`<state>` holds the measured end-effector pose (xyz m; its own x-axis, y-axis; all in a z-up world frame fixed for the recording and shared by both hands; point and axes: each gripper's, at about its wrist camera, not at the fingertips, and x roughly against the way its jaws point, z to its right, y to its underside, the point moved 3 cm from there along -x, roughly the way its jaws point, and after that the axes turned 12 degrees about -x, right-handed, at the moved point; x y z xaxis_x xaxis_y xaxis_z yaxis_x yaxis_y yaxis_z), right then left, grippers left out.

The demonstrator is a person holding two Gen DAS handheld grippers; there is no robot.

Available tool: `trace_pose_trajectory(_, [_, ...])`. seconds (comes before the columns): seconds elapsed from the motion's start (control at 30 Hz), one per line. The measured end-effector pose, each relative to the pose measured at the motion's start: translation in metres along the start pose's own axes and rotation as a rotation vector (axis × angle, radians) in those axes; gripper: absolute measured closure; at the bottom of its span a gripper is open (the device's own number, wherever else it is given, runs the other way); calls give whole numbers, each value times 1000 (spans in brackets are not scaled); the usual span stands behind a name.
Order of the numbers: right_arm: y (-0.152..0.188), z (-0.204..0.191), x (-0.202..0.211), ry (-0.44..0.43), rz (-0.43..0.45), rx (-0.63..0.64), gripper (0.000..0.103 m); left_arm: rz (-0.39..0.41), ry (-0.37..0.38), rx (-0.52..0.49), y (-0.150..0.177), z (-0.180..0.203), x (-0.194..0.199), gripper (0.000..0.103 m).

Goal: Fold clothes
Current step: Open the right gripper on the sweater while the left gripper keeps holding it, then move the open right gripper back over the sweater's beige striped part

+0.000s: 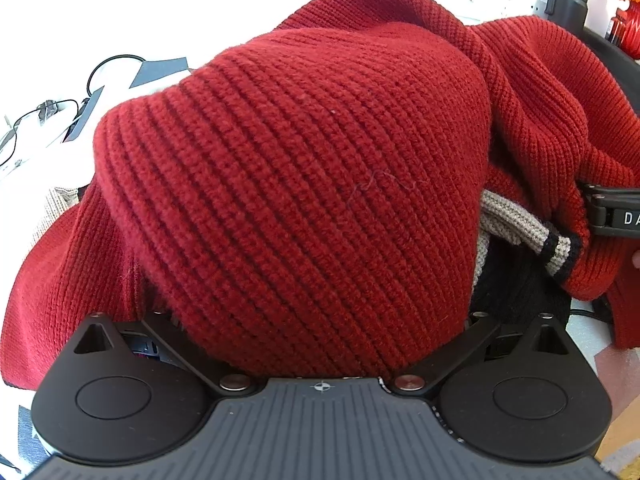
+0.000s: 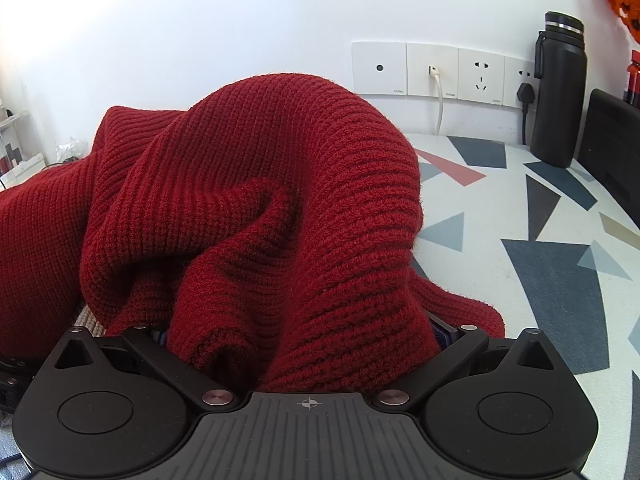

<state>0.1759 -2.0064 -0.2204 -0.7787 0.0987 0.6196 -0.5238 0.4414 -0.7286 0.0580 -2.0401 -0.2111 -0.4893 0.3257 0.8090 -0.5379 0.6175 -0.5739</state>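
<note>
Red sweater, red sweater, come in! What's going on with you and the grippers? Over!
Left gripper, right gripper: fingers buried in knit, grip unconfirmed. Red sweater bunched, not folded. Beige striped knit underneath, black bottle clear at the back.

Left wrist view: pressed close behind a bulge of red sweater (image 1: 304,184), facing the far wall. Right wrist view: equally close against the sweater, looking over the counter (image 2: 552,280) toward the sockets (image 2: 436,72). Shared: sweater, black bottle (image 2: 558,92) far right.
</note>
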Motion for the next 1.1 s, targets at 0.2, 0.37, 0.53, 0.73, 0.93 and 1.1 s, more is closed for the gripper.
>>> trace_pose_trajectory(0.2, [5, -6, 8, 13, -15, -8, 1, 14, 43, 21, -2, -6, -1, 0])
trace_pose_trajectory(0.37, [8, -15, 25, 25, -56, -50, 1, 17, 114, 5, -4, -14, -1, 0])
trace_pose_trajectory(0.53, [16, -26, 56, 76, -81, -115, 1, 22, 271, 49, -9, -35, -1, 0])
trace_pose_trajectory(0.73, [17, -33, 94, 165, -81, -220, 1, 3, 469, 143, -12, -57, 3, 0])
trace_pose_trajectory(0.93, [27, -43, 143, 211, -30, -320, 1, -26, 535, 123, -28, -76, 0, 0])
trace_pose_trajectory(1.1, [45, -35, 188, 301, 7, -425, 1, -32, 521, 67, -38, -46, 24, 0])
